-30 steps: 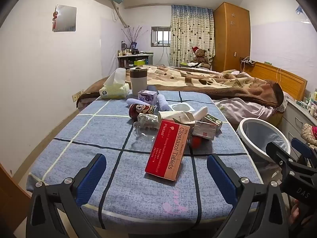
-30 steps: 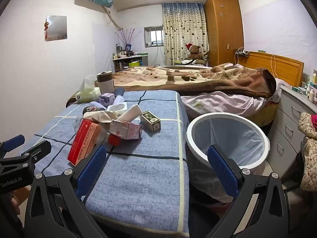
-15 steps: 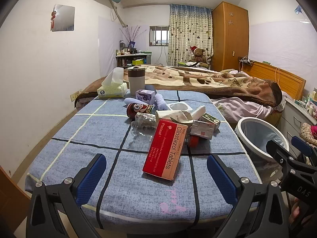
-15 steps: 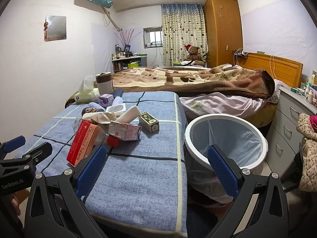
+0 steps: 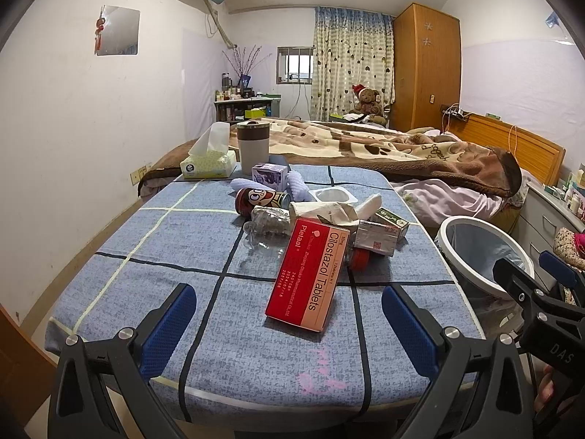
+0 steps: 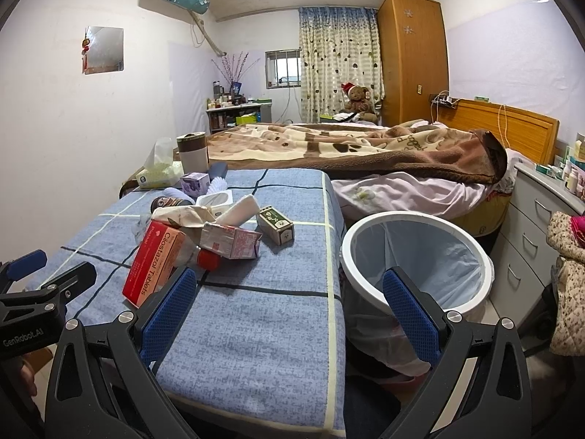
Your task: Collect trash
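Observation:
A heap of trash lies on the blue checked table [image 5: 175, 241]: a red tablet box [image 5: 309, 276] [image 6: 155, 263] nearest me, a crushed clear bottle [image 5: 265, 225], a red cartoon can [image 5: 261, 199], a crumpled paper bag [image 5: 325, 212], a small pink carton [image 5: 376, 237] [image 6: 232, 243], a green-and-white box [image 6: 275, 225] and a white cup [image 5: 332, 194]. The white bin [image 6: 416, 259] [image 5: 482, 252] with a blue liner stands right of the table. My left gripper [image 5: 289, 323] hangs open before the red box. My right gripper [image 6: 289, 309] is open over the table's right edge, beside the bin.
A tissue box [image 5: 208, 162], a lidded tumbler [image 5: 253, 150] and a purple box [image 5: 270, 176] stand at the table's far end. Behind is a bed [image 6: 365, 146] with a brown blanket. A drawer cabinet [image 6: 537, 219] stands at the right.
Both grippers have drifted slightly forward towards the table. Nothing on the table has moved and both stay open.

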A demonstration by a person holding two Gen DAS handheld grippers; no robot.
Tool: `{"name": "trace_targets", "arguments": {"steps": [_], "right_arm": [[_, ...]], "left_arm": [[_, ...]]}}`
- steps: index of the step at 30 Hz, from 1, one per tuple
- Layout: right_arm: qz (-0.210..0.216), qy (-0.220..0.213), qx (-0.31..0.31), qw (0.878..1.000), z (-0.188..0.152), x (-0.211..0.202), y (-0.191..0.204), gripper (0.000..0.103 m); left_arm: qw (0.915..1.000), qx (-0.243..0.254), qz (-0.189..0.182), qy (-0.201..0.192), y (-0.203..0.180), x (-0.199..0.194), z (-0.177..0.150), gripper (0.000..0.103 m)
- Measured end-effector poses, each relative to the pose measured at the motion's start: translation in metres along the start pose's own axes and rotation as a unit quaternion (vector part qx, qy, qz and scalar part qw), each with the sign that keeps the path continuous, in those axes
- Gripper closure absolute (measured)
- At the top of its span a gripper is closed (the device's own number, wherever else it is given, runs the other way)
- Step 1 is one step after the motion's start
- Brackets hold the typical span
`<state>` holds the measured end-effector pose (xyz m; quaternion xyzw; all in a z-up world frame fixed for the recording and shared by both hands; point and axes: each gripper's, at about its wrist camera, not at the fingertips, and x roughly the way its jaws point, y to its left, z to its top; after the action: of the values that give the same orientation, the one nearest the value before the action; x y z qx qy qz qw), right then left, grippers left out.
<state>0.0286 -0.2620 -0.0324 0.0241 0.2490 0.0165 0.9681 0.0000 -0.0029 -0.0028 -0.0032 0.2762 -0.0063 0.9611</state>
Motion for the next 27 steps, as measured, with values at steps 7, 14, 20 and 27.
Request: {"name": "trace_targets", "arguments": {"steps": [7,14,20,27], "right_arm": [[0.000,-0.001,-0.001,1.000,-0.0001,-0.0003,0.0007,0.000],[0.000,-0.001,-0.001,1.000,-0.0001,-0.0011,0.0008,0.000],[-0.001,-0.001,-0.002,1.000,-0.0002,-0.0015,0.0021,0.000],[-0.002,-0.002,-0.002,1.000,-0.0002,-0.0019,0.0015,0.000]], "left_arm": [[1.0000,-0.001,-0.001,0.001,0.0015,0.0039,-0.0015,0.000],[1.0000,-0.001,-0.001,0.002,0.0017,0.0041,-0.0014,0.000],[1.0000,-0.001,-0.002,0.003,0.0029,0.0050,-0.0038,0.000],[1.0000,-0.001,-0.002,0.003,0.0036,0.0058,-0.0051,0.000]]}}
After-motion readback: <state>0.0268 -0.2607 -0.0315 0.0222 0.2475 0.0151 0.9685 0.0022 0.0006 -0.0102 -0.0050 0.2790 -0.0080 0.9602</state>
